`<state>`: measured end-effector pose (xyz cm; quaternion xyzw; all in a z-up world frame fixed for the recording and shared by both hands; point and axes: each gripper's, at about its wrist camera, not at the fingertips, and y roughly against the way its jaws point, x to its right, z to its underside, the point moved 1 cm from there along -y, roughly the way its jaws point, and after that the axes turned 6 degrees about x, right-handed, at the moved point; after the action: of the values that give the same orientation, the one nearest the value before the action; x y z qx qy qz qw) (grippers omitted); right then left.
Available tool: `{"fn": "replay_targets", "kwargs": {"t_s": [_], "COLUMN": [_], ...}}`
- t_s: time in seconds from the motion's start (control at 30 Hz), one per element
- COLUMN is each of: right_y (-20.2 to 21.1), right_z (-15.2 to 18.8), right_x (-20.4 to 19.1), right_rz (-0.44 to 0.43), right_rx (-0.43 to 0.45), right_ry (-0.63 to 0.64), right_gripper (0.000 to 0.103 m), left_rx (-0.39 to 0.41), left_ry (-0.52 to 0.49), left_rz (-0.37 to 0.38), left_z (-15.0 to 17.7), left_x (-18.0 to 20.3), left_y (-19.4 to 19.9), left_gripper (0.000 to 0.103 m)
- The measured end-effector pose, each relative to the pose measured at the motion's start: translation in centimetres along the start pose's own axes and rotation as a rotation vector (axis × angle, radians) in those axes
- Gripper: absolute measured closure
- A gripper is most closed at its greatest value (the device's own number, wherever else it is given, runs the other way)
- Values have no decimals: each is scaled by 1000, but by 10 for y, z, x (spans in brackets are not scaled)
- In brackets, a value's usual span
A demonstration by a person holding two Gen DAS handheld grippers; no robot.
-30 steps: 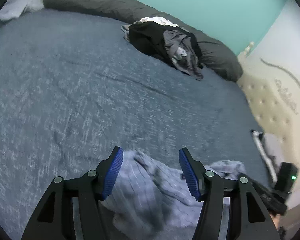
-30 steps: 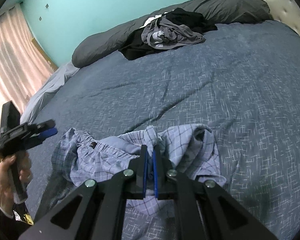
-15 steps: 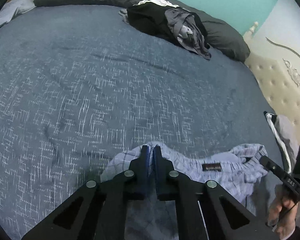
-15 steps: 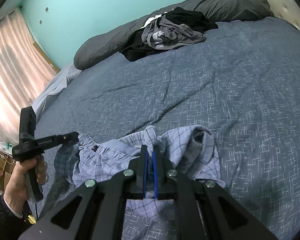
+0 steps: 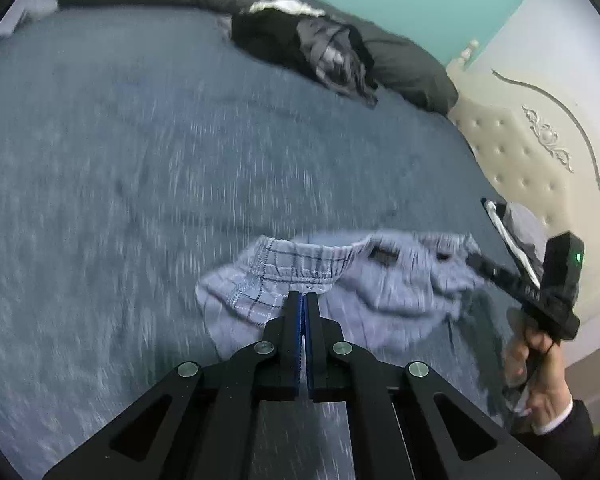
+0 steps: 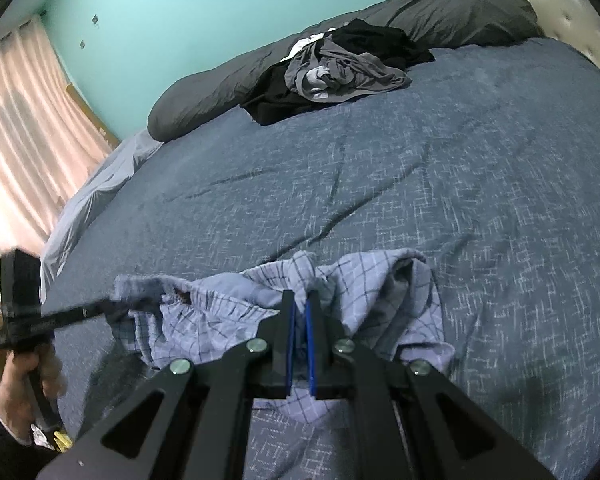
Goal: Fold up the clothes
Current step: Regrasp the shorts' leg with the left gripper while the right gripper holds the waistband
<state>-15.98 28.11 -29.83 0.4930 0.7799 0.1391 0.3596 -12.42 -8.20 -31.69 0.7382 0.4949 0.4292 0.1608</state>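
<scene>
At the bottom centre of the left wrist view the left gripper [image 5: 303, 300] has its jaws pressed together on the near edge of the blue plaid shorts [image 5: 340, 280], just under the elastic waistband. In the right wrist view the right gripper [image 6: 300, 300] pinches a bunched fold of the same shorts [image 6: 340, 292] between its blue pads. The shorts hang stretched between the two grippers along the lower edge of both frames, just above the near part of the bed [image 6: 460, 180]. Beyond them the dark blue bedspread lies bare through the whole middle of the frame. At the top, a pile of dark clothes [image 6: 340, 68] rests against a long grey pillow [image 6: 460, 16], with a tufted headboard [image 5: 520, 152] at the right edge of the left view
</scene>
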Motion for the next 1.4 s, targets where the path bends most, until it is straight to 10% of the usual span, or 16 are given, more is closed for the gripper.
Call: {"fn": "replay_targets", "kwargs": {"t_s": [0.53, 0.87, 1.23, 1.4], "right_y": [-1, 7, 9, 9], "right_z": [8, 15, 16, 16], "right_x": [0, 1, 6, 8], "right_rz": [11, 10, 5, 3], "right_rx": [-14, -14, -17, -17], "right_ry": [0, 3, 1, 1], "right_gripper": [98, 98, 98, 98], "left_rx": [-13, 60, 30, 7], "left_ry": [27, 77, 63, 31], "left_rz": [-32, -47, 20, 2], "left_z": [6, -15, -27, -22], "left_x": [-9, -22, -33, -28], "left_y": [2, 15, -21, -28], "left_gripper": [99, 52, 55, 93]}}
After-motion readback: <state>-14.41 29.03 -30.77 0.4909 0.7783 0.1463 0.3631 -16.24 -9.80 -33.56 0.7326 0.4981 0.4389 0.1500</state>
